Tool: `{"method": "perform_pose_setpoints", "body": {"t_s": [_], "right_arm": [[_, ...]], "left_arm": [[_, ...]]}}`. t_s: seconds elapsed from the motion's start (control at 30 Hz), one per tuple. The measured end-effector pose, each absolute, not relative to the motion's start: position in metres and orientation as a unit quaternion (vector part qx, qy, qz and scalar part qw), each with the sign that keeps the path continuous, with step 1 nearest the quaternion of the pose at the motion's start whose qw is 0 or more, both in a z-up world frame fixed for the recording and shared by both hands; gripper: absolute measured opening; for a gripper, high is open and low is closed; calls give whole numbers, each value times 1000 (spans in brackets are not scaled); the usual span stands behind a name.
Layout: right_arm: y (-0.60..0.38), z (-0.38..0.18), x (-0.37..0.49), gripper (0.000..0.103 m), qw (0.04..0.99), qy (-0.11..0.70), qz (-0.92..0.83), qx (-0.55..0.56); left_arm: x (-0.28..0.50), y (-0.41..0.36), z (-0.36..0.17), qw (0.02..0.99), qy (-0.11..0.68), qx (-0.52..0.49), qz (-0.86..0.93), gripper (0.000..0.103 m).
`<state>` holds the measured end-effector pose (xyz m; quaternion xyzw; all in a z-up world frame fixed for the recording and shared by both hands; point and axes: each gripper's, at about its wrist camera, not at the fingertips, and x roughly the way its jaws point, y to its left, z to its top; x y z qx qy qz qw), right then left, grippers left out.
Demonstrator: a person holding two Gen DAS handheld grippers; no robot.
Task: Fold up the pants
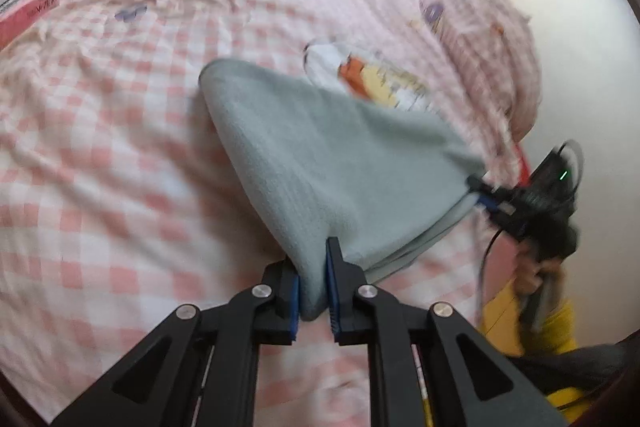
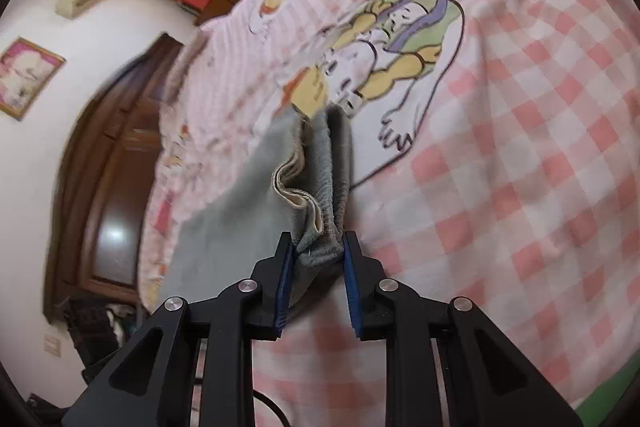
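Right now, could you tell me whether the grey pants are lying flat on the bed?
No, the pants hang lifted above the bedsheet, pinched by both tongs.

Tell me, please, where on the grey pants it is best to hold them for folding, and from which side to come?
Hold the grey pants at the two ends of one edge, as now: the left tongs on a bunched corner, the right tongs on the gathered waistband. Come from the near side, level with the checked bedsheet; the fabric there is thick and stretches taut between both.
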<state>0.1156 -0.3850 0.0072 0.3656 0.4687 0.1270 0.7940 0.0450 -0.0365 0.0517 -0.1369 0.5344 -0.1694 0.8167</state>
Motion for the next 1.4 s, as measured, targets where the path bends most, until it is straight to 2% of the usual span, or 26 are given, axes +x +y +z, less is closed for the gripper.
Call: {"method": "perform_pose_setpoints", "body": {"t_s": [0.1,0.3,0.37,0.43,0.53,0.7,0.93,1.0,1.23,1.27,1.3,1.4], "right_arm": [[-378,3,118,25,795,488,113,341],[-376,16,121,32,792,527,78,298],[-376,30,121,33,803,531,56,266],[-375,50,120,33,823,518,36,228],[-368,73,129,33,842,496,45,207],[-345,84,169,35,849,487,75,190],[-315,57,234,36,824,545,92,123],[-312,50,241,36,816,558,95,113],[-319,37,249,35,797,570,125,153],[-321,39,248,27,801,563,124,164],[-322,43,244,11,810,546,125,174],[-317,62,228,5,828,500,172,188]], "left_arm": [[47,-34,17,788,585,-119,-152,12],[46,-31,28,791,584,-92,-160,18],[41,-31,40,802,572,-70,-156,25],[40,-28,58,823,548,-36,-145,39],[52,-27,76,846,511,-20,-148,51],[94,-37,82,858,488,-19,-162,53],[136,-61,52,838,512,-54,-180,54],[140,-68,41,833,520,-65,-176,57],[147,-69,15,823,540,-80,-156,60],[147,-69,15,823,540,-77,-156,60],[146,-69,15,823,540,-76,-156,60],[146,-70,16,824,540,-76,-157,60]]}}
